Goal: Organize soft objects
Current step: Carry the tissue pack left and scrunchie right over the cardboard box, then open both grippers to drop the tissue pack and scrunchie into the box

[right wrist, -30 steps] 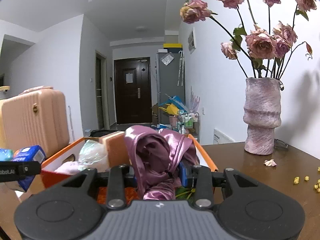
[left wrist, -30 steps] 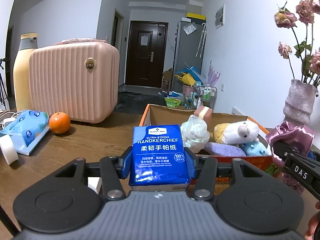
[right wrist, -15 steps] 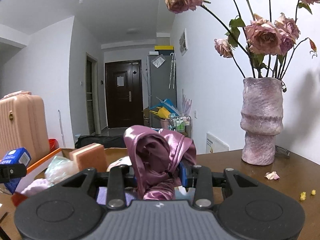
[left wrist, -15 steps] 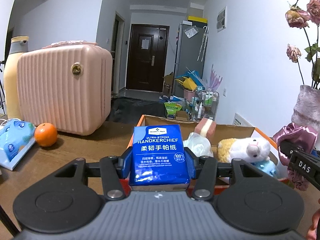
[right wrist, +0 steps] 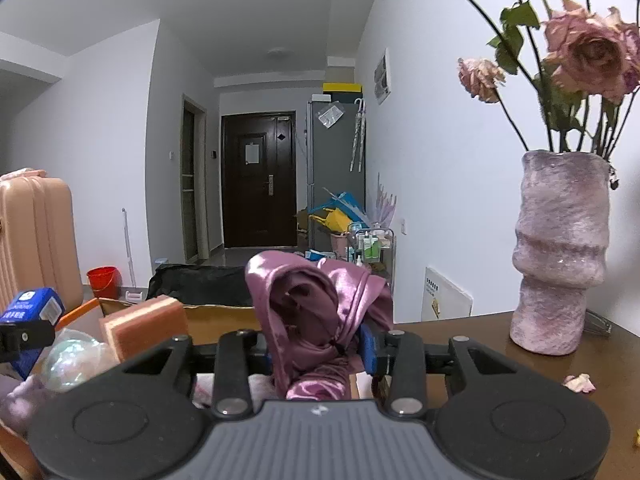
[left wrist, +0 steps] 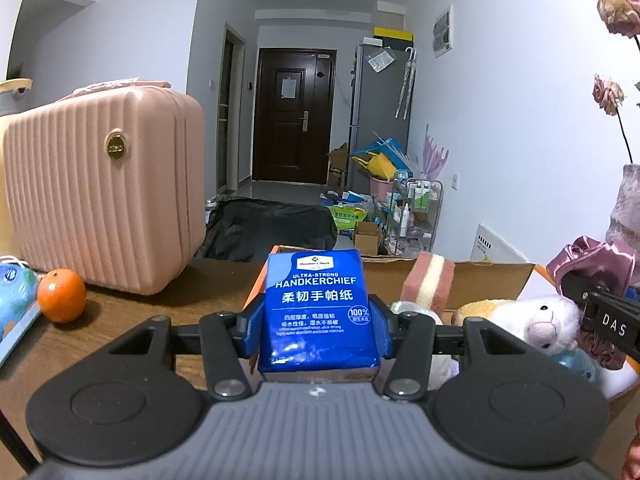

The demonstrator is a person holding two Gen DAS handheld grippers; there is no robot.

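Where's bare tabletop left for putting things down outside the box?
Bare wood lies between the orange fruit and the cardboard box, before the pink ribbed suitcase. More lies in front of the mauve textured vase, petals scattered. The box itself is crowded.

Glossy plastic handkerchief pack (left wrist: 319, 308); shiny satin cloth (right wrist: 316, 320)

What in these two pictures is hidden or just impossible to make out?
- Box floor, left view: covered by the tissue pack and toys.
- Vase, left view: cut off by the picture's edge.
- Small print on the tissue pack, left view: too small.
- Box contents, right view: hidden behind the purple cloth and the right tool.
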